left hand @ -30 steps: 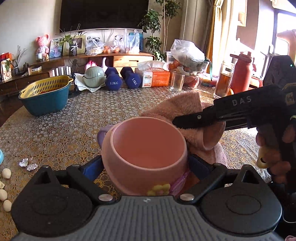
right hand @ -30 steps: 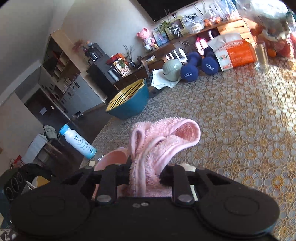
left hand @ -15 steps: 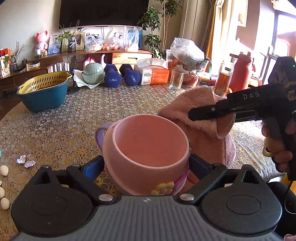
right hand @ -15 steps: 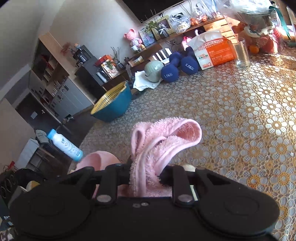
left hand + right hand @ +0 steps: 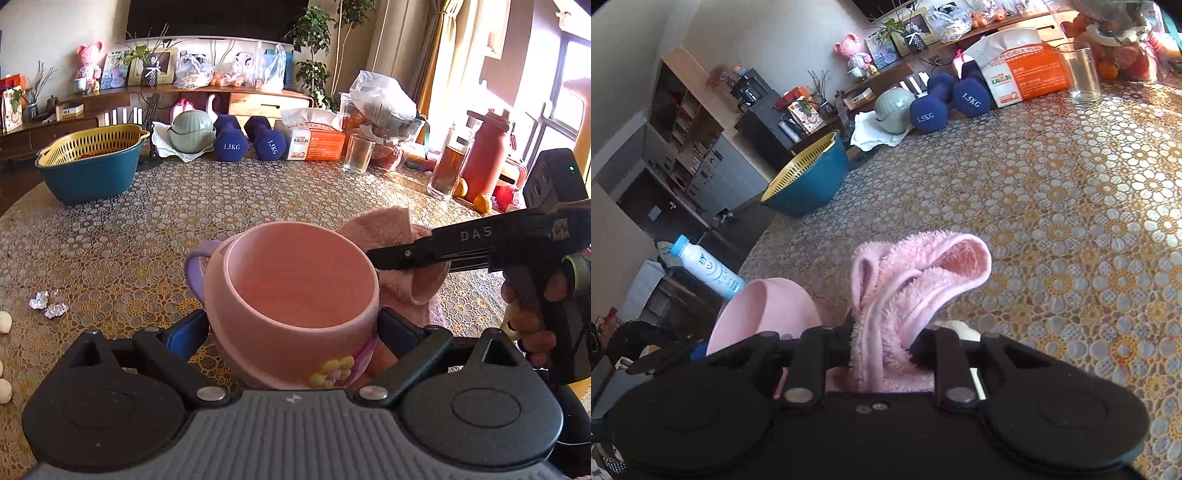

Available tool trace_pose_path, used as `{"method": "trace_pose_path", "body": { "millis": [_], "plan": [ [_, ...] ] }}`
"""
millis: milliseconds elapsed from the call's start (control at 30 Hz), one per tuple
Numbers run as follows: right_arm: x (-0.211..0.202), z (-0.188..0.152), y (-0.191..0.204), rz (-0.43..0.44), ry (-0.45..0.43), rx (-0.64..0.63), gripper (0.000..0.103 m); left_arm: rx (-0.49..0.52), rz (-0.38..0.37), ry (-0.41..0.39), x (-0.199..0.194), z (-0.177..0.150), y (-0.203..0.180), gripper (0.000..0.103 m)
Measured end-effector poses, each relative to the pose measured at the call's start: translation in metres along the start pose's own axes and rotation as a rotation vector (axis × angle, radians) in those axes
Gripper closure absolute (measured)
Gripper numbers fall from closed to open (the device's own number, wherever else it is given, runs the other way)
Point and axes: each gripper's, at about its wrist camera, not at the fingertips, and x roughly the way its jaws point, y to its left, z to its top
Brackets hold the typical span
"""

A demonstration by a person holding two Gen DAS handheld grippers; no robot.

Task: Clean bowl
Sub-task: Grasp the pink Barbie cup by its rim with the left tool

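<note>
A pink bowl (image 5: 295, 284) with a purple handle and a flower decoration is clamped at its sides by my left gripper (image 5: 291, 328), held above the patterned table and tilted toward the camera. Its inside looks bare. My right gripper (image 5: 373, 254) is shut on a fluffy pink cloth (image 5: 402, 266) just right of the bowl's rim, with a hand on its grip. In the right wrist view the pink cloth (image 5: 916, 284) bunches out between the fingers of the right gripper (image 5: 882, 347), and the pink bowl (image 5: 764, 314) shows at lower left.
On the table (image 5: 221, 206) stand a blue basin with a yellow strainer (image 5: 92, 162), two blue dumbbells (image 5: 247, 142), an orange tissue box (image 5: 314, 142), a drinking glass (image 5: 358, 153), a jar (image 5: 448, 166) and a red bottle (image 5: 485, 151). Foil scraps (image 5: 48, 304) lie at left.
The right gripper with the cloth dropped and came closer to the bowl's right rim. The bowl stayed in my left gripper and tilted slightly.
</note>
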Motion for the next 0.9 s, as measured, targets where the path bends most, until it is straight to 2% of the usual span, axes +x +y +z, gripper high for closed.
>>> {"method": "trace_pose_path", "body": {
  "millis": [200, 500, 633, 767, 867, 900],
  "plan": [
    [-0.041, -0.009, -0.002, -0.002, -0.075, -0.005, 0.083, -0.032, 0.002, 0.024, -0.001, 0.006, 0.002, 0.005],
    [-0.074, -0.025, 0.019, 0.076, -0.125, -0.024, 0.083, 0.045, 0.048, -0.038, -0.024, 0.016, -0.003, 0.005],
    [-0.08, -0.014, 0.04, 0.098, -0.164, -0.093, 0.082, 0.242, 0.021, -0.073, -0.037, 0.015, -0.022, 0.005],
    [-0.064, 0.0, 0.05, 0.109, -0.149, -0.108, 0.082, 0.416, 0.011, -0.066, -0.031, 0.006, -0.046, 0.007],
    [-0.044, -0.001, 0.054, 0.099, -0.106, -0.119, 0.082, 0.482, 0.027, -0.037, -0.021, -0.001, -0.054, 0.03],
    [-0.037, -0.003, 0.053, 0.094, -0.089, -0.113, 0.082, 0.499, 0.04, -0.034, -0.018, -0.003, -0.055, 0.033]
  ]
}}
